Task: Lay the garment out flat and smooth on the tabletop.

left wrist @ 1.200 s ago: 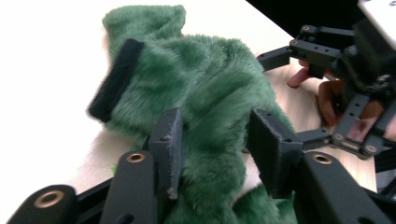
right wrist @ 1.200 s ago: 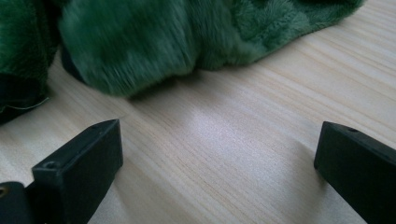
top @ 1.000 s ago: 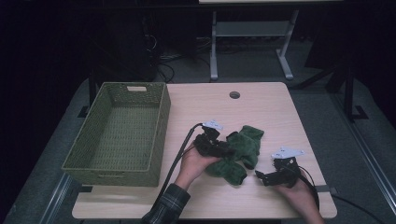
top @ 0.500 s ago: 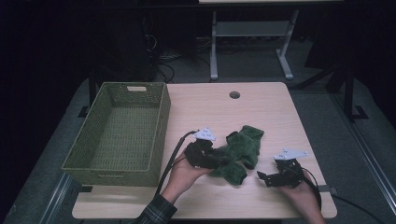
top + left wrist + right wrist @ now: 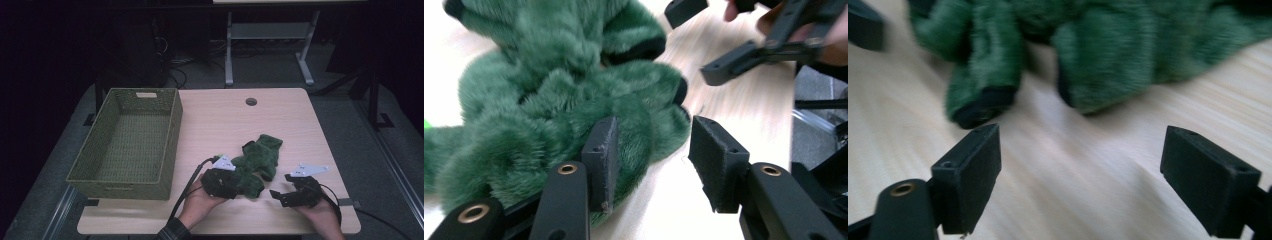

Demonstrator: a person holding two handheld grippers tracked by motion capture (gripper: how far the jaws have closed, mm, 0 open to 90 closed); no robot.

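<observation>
Early stage: green plush toy [image 5: 257,162] on table, basket [image 5: 125,175] empty; L gripper [image 5: 651,155] spread at toy's edge, not clamped; R gripper [image 5: 1083,175] spread, just been closing, nothing between jaws

You're looking at shaggy green plush, a soft matt toy [image 5: 257,162] w/ dark smooth cloth tips, lying just ahead of the left gripper [image 5: 649,150]. Its pads [image 5: 716,162] are showing rough matt black foam, arms hard plastic w/ brass-look rivets. Under both tongs the table [image 5: 225,120] is showing pale smooth wood grain. Left of them, the basket [image 5: 172,132] is looking like coarse woven wicker.
</observation>
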